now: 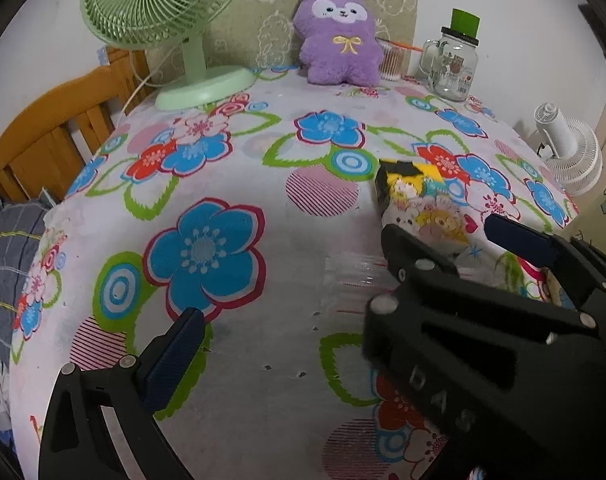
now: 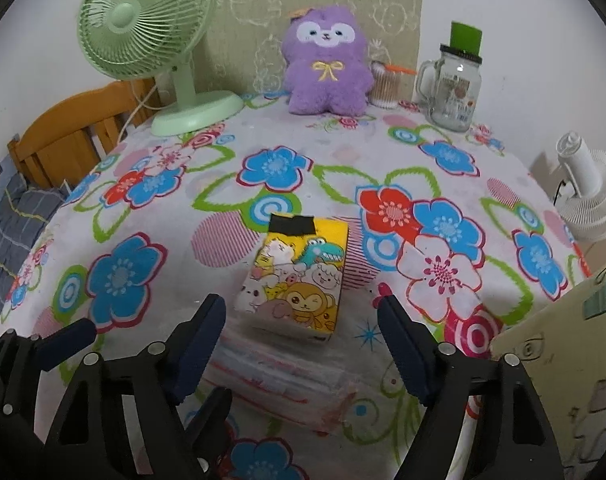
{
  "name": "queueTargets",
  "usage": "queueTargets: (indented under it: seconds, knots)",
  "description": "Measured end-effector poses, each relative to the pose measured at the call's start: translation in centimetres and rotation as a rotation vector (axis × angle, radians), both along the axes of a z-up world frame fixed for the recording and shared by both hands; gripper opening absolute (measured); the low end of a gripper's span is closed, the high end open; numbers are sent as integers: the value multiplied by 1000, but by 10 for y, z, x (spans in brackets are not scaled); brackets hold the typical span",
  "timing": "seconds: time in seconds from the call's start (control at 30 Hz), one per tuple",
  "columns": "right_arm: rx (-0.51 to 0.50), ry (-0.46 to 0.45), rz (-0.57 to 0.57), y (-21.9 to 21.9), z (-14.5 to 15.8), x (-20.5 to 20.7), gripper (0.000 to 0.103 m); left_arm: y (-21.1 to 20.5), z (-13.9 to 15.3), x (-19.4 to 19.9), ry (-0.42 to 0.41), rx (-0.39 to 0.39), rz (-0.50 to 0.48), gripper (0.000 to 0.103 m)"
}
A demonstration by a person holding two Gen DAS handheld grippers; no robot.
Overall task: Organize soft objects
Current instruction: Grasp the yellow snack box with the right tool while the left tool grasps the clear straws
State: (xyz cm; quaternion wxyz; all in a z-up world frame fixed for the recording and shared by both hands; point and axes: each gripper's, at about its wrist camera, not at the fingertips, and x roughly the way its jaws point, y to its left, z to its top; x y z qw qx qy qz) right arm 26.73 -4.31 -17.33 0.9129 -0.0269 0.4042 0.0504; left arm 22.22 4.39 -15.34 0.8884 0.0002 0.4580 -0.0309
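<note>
A right gripper (image 2: 301,334) stands with its jaws apart over a flower-print tablecloth (image 2: 443,224), a cartoon-printed tissue pack (image 2: 295,276) lying just ahead between the two dark-blue fingers (image 2: 199,344), untouched by either. The pack rests on a clear plastic bag (image 2: 279,380). Part of the left gripper (image 2: 43,344) shows at lower left. At the table's far edge sit a green desk fan (image 2: 143,20), a purple plush toy (image 2: 327,64), a cotton-swab tub (image 2: 385,86) and a glass mug jar (image 2: 453,88).

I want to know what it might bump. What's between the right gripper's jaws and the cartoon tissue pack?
Only a clear plastic bag that the cartoon tissue pack sits on, over the flowery tablecloth, seen from the right wrist view.
</note>
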Motion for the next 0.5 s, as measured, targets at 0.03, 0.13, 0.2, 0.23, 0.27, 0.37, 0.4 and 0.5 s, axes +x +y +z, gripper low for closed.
queueTargets:
  seconds: [0.03, 0.13, 0.2, 0.23, 0.27, 0.37, 0.4, 0.5]
  knots:
    - [6, 6, -3, -1, -2, 1, 73, 0, -1, 0, 4, -5, -2, 103]
    - [30, 32, -19, -6, -7, 4, 56, -2, -2, 1, 4, -7, -12, 103]
    - [40, 35, -21, -8, -8, 5, 54, -2, -2, 1, 4, -10, -17, 103]
    - [38, 34, -21, -8, -8, 5, 53, -3, -2, 1, 5, -10, -18, 103]
    - [31, 32, -20, -8, -7, 5, 52, -3, -2, 1, 4, -9, -21, 103]
    - [28, 24, -17, -9, -6, 2, 50, -7, -1, -1, -3, 3, -30, 103]
    - [30, 21, -18, -10, -5, 1, 50, -8, 0, -2, -9, 9, -33, 103]
    - [33, 10, -16, -14, -1, -5, 50, -12, 2, -4, -23, 23, -45, 103]
